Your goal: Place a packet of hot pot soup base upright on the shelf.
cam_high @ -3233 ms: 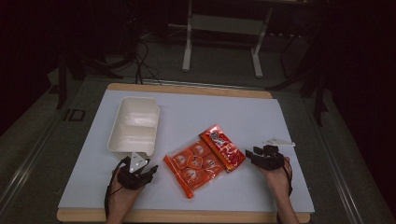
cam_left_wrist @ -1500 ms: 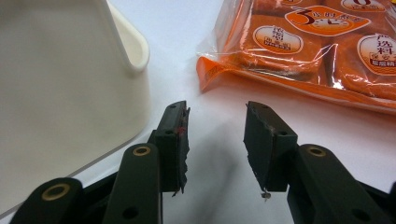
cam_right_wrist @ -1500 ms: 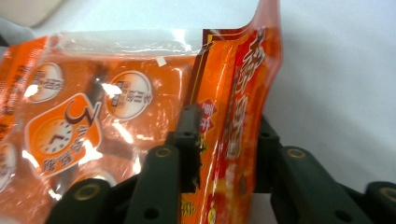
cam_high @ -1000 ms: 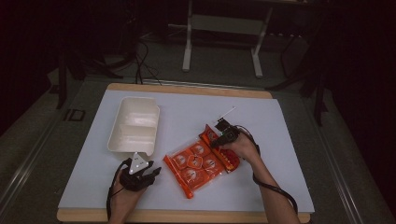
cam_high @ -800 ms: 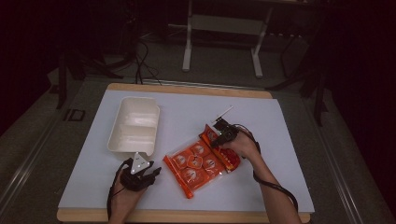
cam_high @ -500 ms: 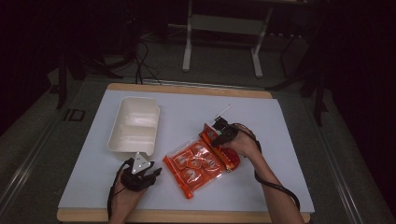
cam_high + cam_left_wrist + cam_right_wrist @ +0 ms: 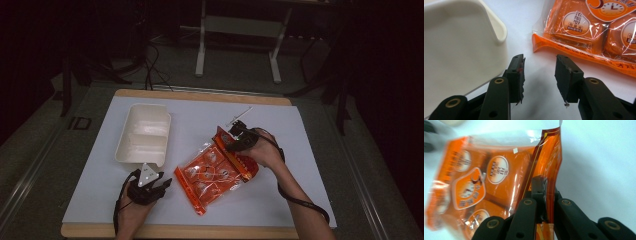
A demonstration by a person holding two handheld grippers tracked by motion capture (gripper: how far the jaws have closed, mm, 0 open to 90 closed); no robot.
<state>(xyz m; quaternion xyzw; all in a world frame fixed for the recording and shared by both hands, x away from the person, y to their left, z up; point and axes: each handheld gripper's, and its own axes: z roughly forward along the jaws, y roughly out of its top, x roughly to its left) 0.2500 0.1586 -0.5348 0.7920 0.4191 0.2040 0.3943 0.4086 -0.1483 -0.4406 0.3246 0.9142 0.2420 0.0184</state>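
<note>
An orange plastic bag [image 7: 212,172] of wrapped blocks lies in the middle of the white table mat, its right end lifted. My right gripper [image 7: 234,141] is shut on the bag's [image 7: 499,180] top edge strip and holds that end off the mat. My left gripper [image 7: 150,186] rests on the mat by the near left, jaws open with nothing between them; its fingertips [image 7: 564,72] point at the bare gap between the bag's [image 7: 594,32] corner and a white tray [image 7: 456,42]. The white two-compartment tray [image 7: 143,134] stands empty at the left.
The white mat [image 7: 300,135] lies on a wooden table [image 7: 200,94] with dark surroundings. A metal stand [image 7: 237,30] is behind the table on the floor. A cable trails from the right gripper along the person's forearm [image 7: 305,205].
My right gripper came in from the right side of the mat, shut on the bag's top edge and raised that end. The left gripper stayed put.
</note>
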